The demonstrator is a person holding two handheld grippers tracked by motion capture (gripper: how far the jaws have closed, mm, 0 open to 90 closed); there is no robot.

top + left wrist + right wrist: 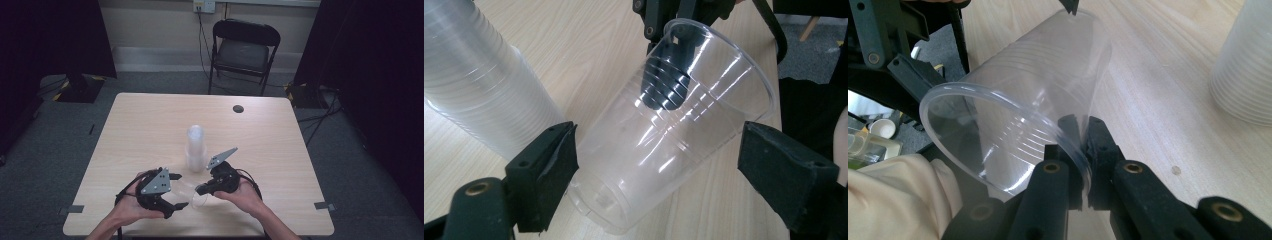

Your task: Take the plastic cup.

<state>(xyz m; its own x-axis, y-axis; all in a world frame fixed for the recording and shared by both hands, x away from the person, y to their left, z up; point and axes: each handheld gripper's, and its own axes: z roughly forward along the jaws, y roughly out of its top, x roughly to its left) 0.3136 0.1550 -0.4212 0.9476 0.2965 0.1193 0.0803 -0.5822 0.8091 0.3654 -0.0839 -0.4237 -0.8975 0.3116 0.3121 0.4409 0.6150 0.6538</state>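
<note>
A single clear plastic cup (192, 193) lies tilted on its side just above the table's near edge, between both grippers. My right gripper (1082, 136) is shut on the cup's (1028, 90) wall at the rim, one jaw inside and one outside. In the high view the right gripper (201, 189) comes in from the right. My left gripper (661, 150) is open around the cup's (664, 135) base end; its left pad (555, 162) sits close against the wall and its right pad (781, 167) stands well off. In the high view the left gripper (179, 190) is to the cup's left.
A tall stack of clear cups (195, 149) stands upright on the light wooden table (150, 125), just beyond the grippers, and also shows as the stack (474, 85) and the stack (1248, 75). A dark hole (238, 108) marks the far tabletop. A black folding chair (244, 50) stands behind.
</note>
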